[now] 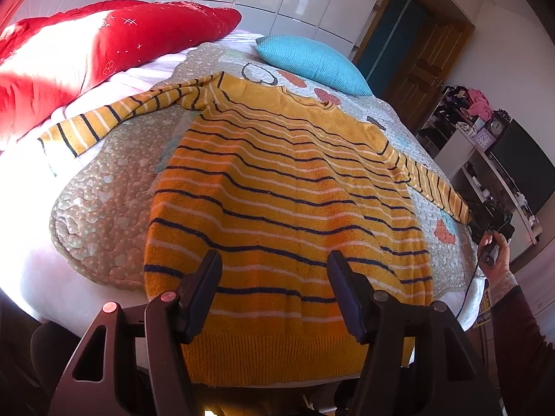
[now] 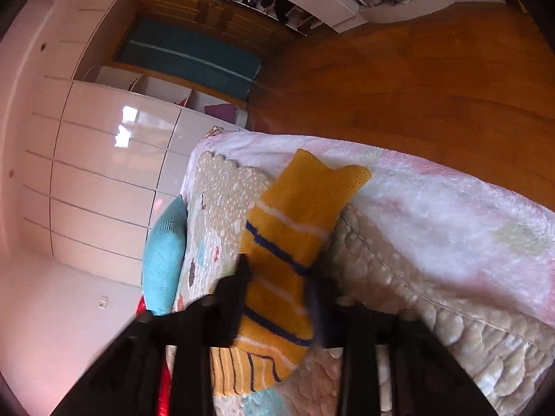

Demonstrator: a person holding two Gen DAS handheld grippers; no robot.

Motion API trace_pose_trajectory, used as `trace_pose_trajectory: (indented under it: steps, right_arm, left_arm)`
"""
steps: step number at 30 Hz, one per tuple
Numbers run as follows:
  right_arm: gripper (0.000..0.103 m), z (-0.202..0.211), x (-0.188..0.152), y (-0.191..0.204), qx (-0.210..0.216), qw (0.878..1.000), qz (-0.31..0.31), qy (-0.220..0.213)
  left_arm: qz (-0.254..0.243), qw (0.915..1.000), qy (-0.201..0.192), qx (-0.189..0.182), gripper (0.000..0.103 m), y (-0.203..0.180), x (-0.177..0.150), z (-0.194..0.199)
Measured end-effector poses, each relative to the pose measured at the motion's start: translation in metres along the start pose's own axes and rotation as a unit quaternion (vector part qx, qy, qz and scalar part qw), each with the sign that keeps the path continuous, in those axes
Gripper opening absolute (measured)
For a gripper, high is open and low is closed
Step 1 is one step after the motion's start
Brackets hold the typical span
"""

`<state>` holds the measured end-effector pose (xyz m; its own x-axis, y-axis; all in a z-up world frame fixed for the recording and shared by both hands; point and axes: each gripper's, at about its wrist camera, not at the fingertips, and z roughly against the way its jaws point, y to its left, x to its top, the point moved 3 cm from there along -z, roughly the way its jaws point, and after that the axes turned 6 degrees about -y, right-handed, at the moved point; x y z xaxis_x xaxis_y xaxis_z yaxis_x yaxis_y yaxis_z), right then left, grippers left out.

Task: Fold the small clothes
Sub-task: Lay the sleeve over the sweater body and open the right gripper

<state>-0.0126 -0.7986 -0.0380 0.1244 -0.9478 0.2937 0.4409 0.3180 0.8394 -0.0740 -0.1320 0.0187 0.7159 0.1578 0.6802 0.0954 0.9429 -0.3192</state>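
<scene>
Left wrist view showed my left gripper (image 1: 274, 291) spread wide and holding nothing, hovering over the near hem of the yellow striped sweater (image 1: 284, 208). The sweater lay flat on a quilted mat (image 1: 104, 222) on the bed (image 2: 451, 208), its left sleeve (image 1: 114, 118) stretched toward a red quilt (image 1: 69, 52), and a blue pillow (image 1: 312, 62) sat beyond the collar. Right wrist view, somewhat blurred, showed my right gripper (image 2: 277, 294) narrowed around the right sleeve (image 2: 288, 242) near its cuff, by the right edge of the bed. I judged the hold uncertain: the knit looked thick and could slip out if I pulled quickly. Dragging the sleeve across might also tug the body askew, since my left gripper was not pinning it.
</scene>
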Motion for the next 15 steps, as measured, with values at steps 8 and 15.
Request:
trace_pose_trajectory:
  steps: [8,15]
  right_arm:
    - [0.007,0.036,-0.007,0.133,-0.059,0.976,0.203,-0.043]
    - [0.007,-0.019,-0.145,0.291,0.007,0.941,0.337,0.04]
  left_arm:
    - [0.034,0.998,-0.051,-0.014,0.069,0.022,0.05,-0.019]
    - [0.1,0.9872,-0.108,-0.061,0.075,0.069,0.084,-0.054]
